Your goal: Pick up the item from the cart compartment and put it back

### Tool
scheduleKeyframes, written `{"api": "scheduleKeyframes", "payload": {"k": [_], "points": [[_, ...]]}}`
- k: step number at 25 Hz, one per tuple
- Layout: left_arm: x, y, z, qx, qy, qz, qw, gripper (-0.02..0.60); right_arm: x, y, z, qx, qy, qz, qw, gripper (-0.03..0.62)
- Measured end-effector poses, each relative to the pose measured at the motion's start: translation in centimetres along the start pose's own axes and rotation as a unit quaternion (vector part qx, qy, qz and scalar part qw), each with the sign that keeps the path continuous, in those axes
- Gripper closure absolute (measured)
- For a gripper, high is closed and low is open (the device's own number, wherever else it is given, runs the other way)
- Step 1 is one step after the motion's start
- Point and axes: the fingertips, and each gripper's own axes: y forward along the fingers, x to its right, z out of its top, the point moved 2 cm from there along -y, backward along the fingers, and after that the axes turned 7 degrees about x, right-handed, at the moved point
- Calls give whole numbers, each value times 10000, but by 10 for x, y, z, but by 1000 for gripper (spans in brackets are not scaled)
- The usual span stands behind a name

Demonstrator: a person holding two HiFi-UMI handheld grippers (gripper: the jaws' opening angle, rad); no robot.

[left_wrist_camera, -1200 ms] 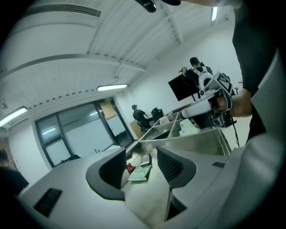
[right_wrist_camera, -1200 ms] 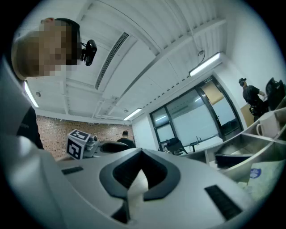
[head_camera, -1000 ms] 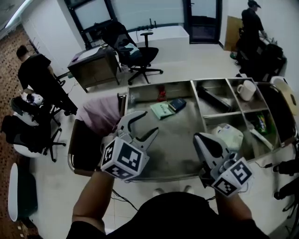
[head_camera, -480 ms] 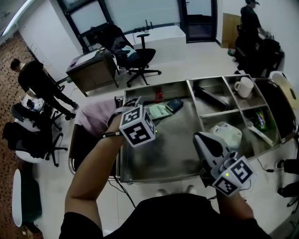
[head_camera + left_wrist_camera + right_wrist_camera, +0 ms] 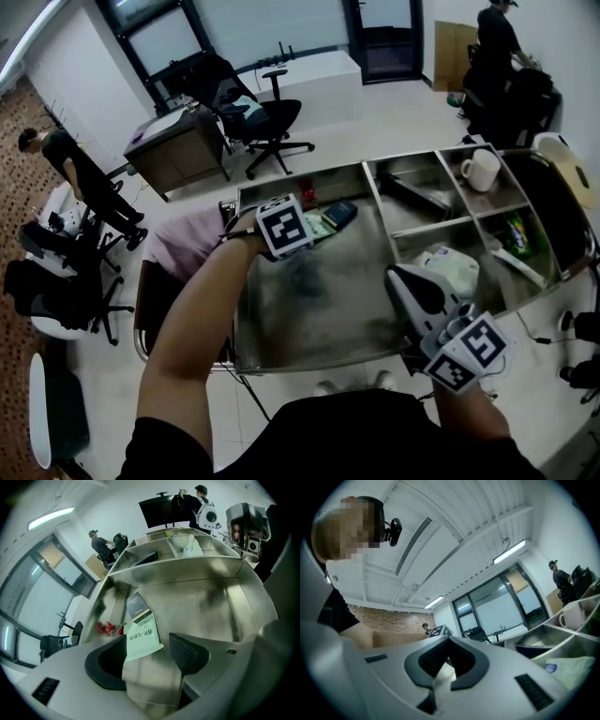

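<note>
A pale green packet (image 5: pixel 140 639) lies flat on the floor of the steel cart's (image 5: pixel 300 352) large compartment, with a dark booklet (image 5: pixel 137 606) just beyond it and a red item (image 5: pixel 107 628) near the wall. My left gripper (image 5: pixel 147 641) points steeply down over the packet. Its jaws have just been opening and now stand wide; the packet lies between them with the pads off it. In the head view its marker cube (image 5: pixel 284 225) hides most of the packet. My right gripper (image 5: pixel 405 281) hovers level over the cart's front right, shut and holding nothing.
Smaller compartments on the right hold a white mug (image 5: pixel 481 169), a white pouch (image 5: pixel 448 272), a dark tool (image 5: pixel 412 195) and a green pack (image 5: pixel 518 234). A pink cloth (image 5: pixel 187 242) hangs at the cart's left end. An office chair (image 5: pixel 267 117), desks and people stand beyond.
My left gripper has moved from the cart's front edge forward and down into the large compartment, tipping downward over the green packet. The right gripper has stayed put.
</note>
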Motion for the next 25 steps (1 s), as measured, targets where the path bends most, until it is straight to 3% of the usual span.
{"api": "scheduleKeyframes", "payload": {"k": [5, 15, 22, 25], "points": [[6, 25, -7, -165, -225, -636, 9976, 299, 3, 0, 3, 13, 0, -41, 10000, 574], [2, 61, 1, -7, -319, -1274, 9913, 299, 14, -1, 3, 4, -11, -192, 9998, 574], [-1, 67, -5, 107, -964, -1830, 9783, 299, 17, 0, 3, -25, -23, -232, 9997, 574], [-1, 67, -6, 113, -982, -1924, 9763, 300, 18, 1, 2, -43, -38, -251, 9997, 574]]}}
